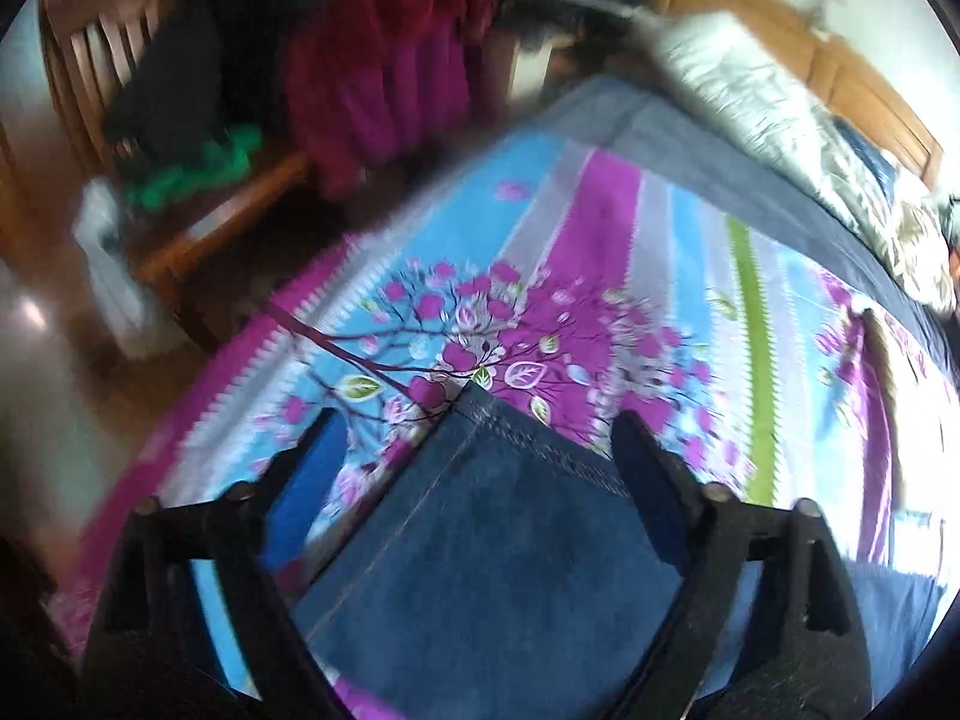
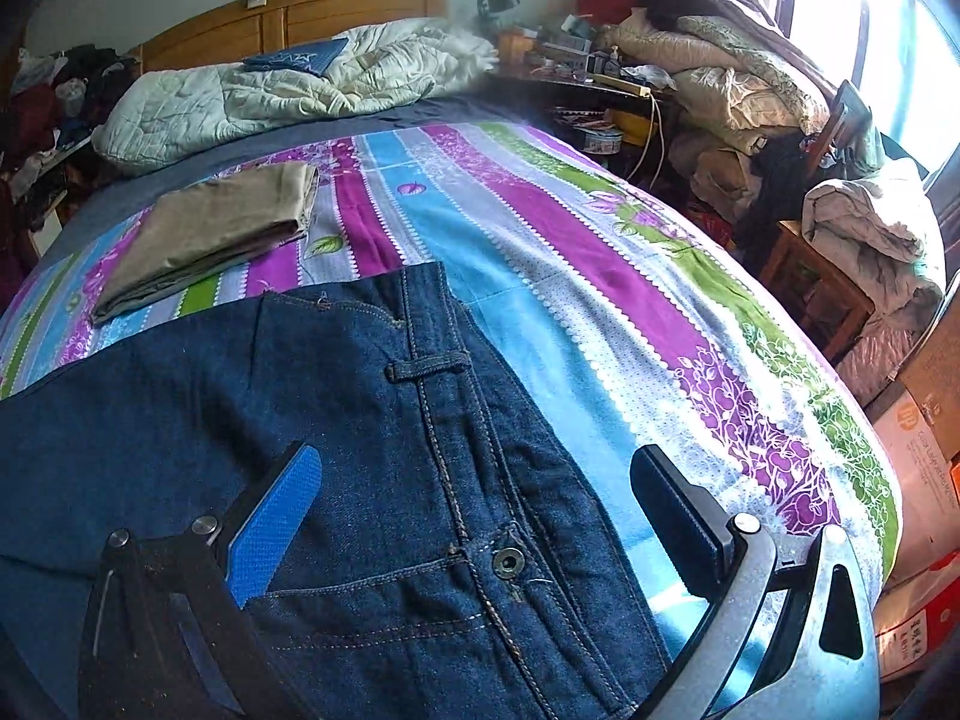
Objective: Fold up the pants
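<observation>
Dark denim pants [image 2: 372, 420] lie flat on the striped floral bedsheet [image 2: 600, 276], waistband toward the sheet's right side — button up. Right gripper [image 2: 480, 516] is over the waist w/ fingers spread apart, holding nothing. Left gripper [image 1: 474, 468] is also spread, a hem corner of the pants between its fingers but not pinched. Folded tan cloth [image 2: 210, 234] sits near the sheet's far left edge — beyond it, a rumpled white quilt [image 2: 288, 90].

Blurred throughout by motion in the left wrist view, with the chair [image 1: 180, 138] and hanging clothes [image 1: 384, 48] smeared, the jeans [image 1: 498, 552] cut off by the bottom edge in both views, box lettering [image 2: 924, 450] too small to read.
</observation>
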Tool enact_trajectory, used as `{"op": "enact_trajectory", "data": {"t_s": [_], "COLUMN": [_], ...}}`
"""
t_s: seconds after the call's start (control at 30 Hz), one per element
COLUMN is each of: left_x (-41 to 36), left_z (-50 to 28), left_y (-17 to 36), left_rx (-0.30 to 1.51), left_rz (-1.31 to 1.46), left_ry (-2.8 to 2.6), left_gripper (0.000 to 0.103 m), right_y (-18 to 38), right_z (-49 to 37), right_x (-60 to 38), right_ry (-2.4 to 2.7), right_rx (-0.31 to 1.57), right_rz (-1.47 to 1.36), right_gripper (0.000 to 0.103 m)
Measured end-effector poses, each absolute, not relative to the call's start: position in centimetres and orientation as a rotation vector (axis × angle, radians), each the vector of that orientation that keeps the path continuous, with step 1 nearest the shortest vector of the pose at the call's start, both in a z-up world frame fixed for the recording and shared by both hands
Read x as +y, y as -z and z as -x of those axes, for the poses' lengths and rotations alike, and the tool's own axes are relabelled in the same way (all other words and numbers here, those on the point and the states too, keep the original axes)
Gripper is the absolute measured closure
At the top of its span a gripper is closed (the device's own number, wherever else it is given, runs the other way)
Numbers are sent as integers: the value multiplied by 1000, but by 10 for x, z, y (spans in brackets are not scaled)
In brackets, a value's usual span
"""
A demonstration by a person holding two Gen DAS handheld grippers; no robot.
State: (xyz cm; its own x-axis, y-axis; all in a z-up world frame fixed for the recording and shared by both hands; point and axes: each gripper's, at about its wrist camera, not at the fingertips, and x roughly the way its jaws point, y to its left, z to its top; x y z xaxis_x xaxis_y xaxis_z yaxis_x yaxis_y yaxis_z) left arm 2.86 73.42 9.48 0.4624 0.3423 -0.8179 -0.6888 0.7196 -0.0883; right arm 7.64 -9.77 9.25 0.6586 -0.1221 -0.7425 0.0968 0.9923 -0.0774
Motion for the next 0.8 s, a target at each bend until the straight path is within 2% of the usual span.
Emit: {"op": "enact_trajectory", "data": {"t_s": [0.07, 0.2, 0.3, 0.33, 0.37, 0.6, 0.7, 0.8], "left_x": [747, 762, 760, 755, 750, 733, 738, 740], "left_z": [-40, -64, -63, -59, -57, -47, -52, -54], "left_y": [-70, -39, -29, -31, -31, -40, -36, -33], "left_rx": [929, 986, 935, 915, 898, 853, 854, 855], "left_rz": [474, 452, 431, 425, 426, 377, 368, 386], "left_ry": [-647, -665, -675, -678, -668, -674, -697, -712], "left_gripper": [45, 46, 45, 53, 72, 81, 82, 82], "right_y": [-88, -90, -87, -86, -85, -83, -62, -33], "right_z": [-87, -102, -110, -114, -118, -198, -250, -293], "right_x": [-91, -92, -93, -94, -95, -96, -94, -105], "right_ry": [125, 122, 114, 109, 103, -26, -40, 2], "right_rx": [850, 844, 850, 859, 858, 849, 915, 999], "right_rz": [43, 29, 40, 44, 52, 38, 9, -88], "right_gripper": [2, 4, 11, 12, 13, 13, 13, 17]}}
